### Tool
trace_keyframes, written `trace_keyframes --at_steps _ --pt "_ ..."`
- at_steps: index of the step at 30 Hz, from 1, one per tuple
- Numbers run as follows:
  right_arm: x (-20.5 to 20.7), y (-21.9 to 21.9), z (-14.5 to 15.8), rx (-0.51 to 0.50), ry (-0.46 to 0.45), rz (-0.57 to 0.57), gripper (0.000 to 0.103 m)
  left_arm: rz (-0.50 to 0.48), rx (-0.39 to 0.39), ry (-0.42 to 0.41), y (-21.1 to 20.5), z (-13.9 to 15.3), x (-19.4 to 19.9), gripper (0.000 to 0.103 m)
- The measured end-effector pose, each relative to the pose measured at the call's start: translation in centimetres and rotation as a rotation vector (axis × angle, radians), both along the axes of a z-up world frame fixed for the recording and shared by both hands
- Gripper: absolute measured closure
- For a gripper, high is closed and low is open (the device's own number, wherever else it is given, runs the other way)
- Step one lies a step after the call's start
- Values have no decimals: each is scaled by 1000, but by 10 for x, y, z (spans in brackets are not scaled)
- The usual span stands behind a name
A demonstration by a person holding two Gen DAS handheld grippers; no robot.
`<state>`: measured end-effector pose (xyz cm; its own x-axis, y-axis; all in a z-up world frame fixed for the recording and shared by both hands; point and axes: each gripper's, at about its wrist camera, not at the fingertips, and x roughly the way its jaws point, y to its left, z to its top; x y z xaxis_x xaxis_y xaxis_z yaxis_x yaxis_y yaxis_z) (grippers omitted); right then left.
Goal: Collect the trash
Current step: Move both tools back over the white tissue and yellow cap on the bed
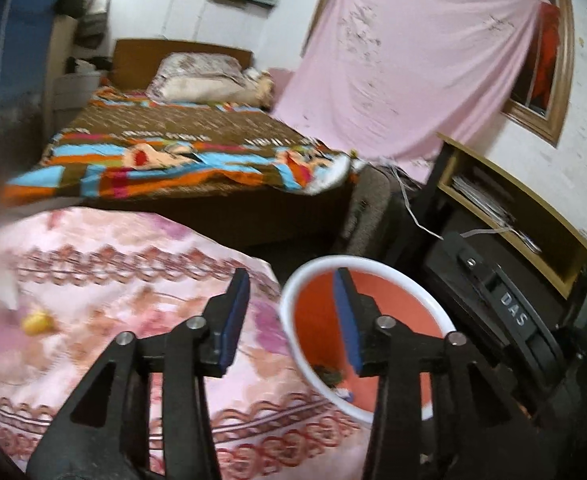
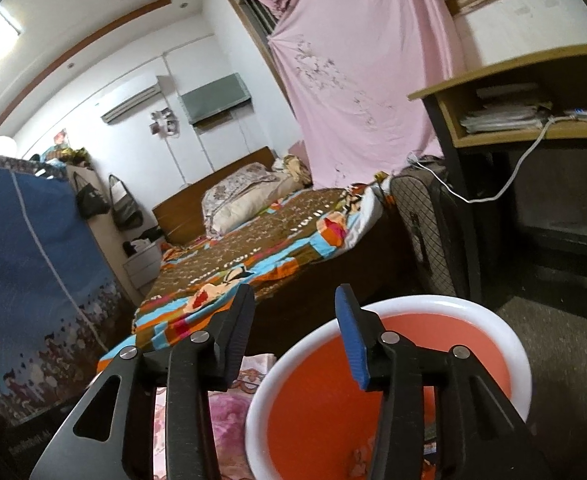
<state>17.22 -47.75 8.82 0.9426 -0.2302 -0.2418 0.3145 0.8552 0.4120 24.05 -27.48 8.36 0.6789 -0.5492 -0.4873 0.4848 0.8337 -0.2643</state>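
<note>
1. Trash bin [image 1: 293, 300]: an orange tub with a white rim [image 2: 509, 336], standing low beside the pink patterned cloth [image 1: 113, 272]. At its bottom lie a few small scraps [image 1: 335, 380], too blurred to name.
2. Yellow bit of trash [image 1: 36, 322]: it lies on the pink patterned cloth, well to the left of the bin, apart from both tools.
3. Left tool [image 1: 291, 322]: its jaws stand apart with nothing between them. The right blue pad [image 1: 347, 328] hangs over the bin's mouth; the left finger is over the cloth just beside the rim.
4. Right tool [image 2: 293, 336]: also parted and empty. Its right blue pad [image 2: 353, 344] sits above the bin's near-left rim, the left finger over the gap between bin and bed.
5. Beyond the bin, a bed [image 2: 253, 256] carries a brown, orange and blue cover, with pillows [image 1: 197, 80] at its head.
6. A pink sheet [image 1: 405, 80] hangs across the window side, behind the bed's foot.
7. To the right stands a wooden desk [image 2: 533, 76] with papers on its shelf and a white cable [image 2: 517, 172] trailing down.
8. At the left in the right wrist view is a blue fabric wardrobe [image 2: 33, 248].
</note>
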Motion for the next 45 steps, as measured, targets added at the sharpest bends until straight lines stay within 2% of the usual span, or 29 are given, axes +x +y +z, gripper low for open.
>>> trace_keyframes --at_steps 7,9,10,12,13,15,17,19,22,36,45 --pt "6 26 7 -57 -44 60 53 129 -10 -84 45 14 -3 56" --pt "10 35 9 -74 -40 84 50 164 -6 -104 56 16 -3 44" --pt "12 39 10 -84 -38 95 47 180 -4 -116 62 16 -4 41" --pt "15 48 11 -98 -42 116 35 217 -1 -142 73 18 -6 30" --pt "16 52 12 -103 -50 125 28 232 -2 -151 78 17 -7 29" --pt "17 61 13 -120 -64 147 26 271 -17 -165 93 17 -8 17" --pt "18 72 14 -146 -71 167 21 322 -33 -184 106 16 -10 12" --pt "19 83 13 -172 -80 177 16 351 -36 -201 116 13 -12 12" --pt "17 97 13 -211 -105 178 0 391 2 -236 132 9 -12 12" --pt "18 164 16 -338 -240 287 0 500 72 -310 207 -8 -18 11" --pt "42 214 14 -466 -229 423 0 531 94 -334 244 -14 -11 12"
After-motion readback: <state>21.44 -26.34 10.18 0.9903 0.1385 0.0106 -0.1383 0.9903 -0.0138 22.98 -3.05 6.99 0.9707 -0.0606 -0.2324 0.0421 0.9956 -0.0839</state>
